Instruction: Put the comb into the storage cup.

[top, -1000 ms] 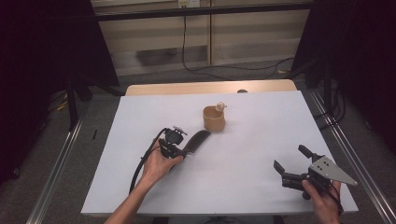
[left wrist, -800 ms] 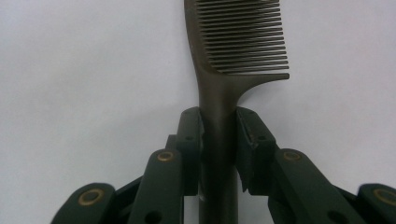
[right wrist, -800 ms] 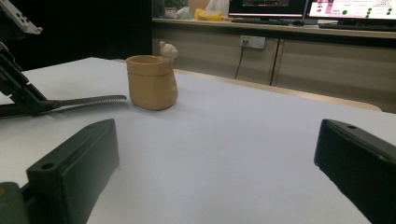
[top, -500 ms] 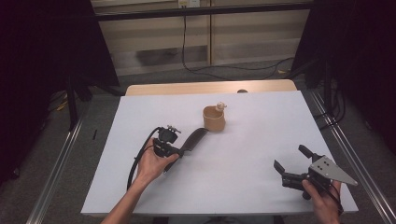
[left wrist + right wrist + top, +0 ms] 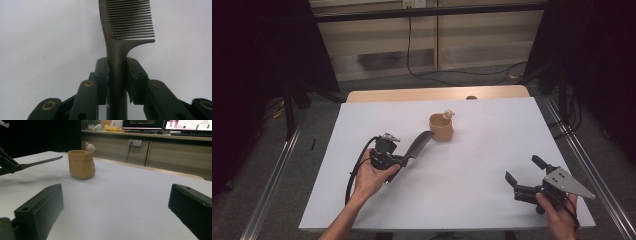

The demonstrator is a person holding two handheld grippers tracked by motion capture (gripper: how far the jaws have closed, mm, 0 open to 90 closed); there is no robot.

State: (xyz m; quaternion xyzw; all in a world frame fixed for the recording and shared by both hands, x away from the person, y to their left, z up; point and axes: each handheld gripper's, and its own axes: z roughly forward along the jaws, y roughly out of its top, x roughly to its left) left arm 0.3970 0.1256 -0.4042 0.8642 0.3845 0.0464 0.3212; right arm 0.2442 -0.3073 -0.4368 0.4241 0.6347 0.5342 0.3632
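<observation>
My left gripper [image 5: 404, 159] clamps the handle of a dark comb [image 5: 125, 30], both jaws pressed against its sides. The comb sticks out to the far right over the white worktop [image 5: 472, 200], its toothed end just beside the tan cup [image 5: 441, 128], whether touching I cannot tell. A small bear figure [image 5: 90, 147] sits on the cup's rim. My right gripper [image 5: 524, 175] rests at the near right, well apart from the cup, its jaws spread wide and holding nothing.
</observation>
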